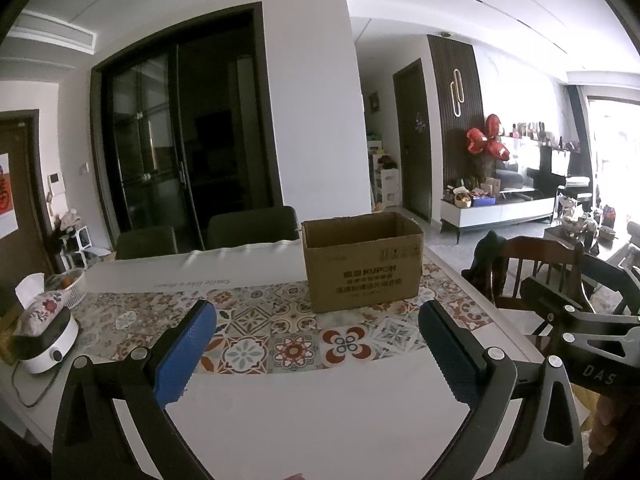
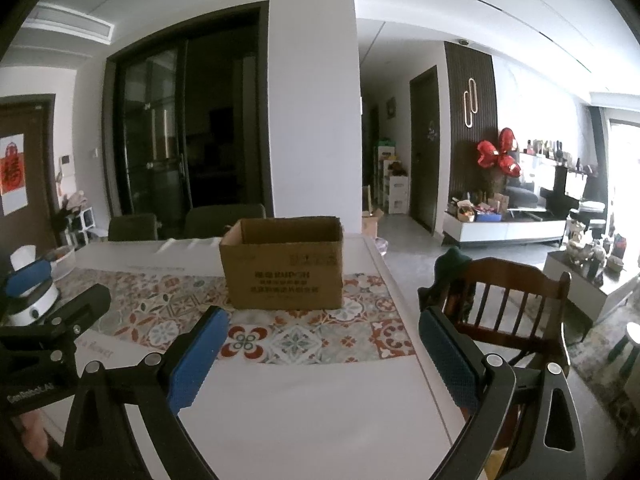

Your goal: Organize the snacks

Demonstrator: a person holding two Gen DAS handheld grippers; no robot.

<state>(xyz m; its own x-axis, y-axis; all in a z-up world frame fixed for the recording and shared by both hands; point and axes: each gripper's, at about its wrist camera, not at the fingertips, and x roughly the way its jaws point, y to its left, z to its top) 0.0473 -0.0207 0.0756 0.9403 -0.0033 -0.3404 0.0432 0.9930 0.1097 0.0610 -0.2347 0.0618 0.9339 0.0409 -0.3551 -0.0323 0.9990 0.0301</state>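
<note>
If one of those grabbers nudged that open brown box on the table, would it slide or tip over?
The cardboard box would probably slide: it sits low and wide on the flat patterned mat. Its top is open and no contents show, so it may be light. Its thin walls could flex if squeezed.

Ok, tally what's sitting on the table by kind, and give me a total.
Cardboard box: 1
Patterned mat: 1
White appliance with a tissue pouch on top: 1
White basket: 1
Total: 4
No snacks show on the table. The left tongs and right tongs are both open and hold nothing.
</note>
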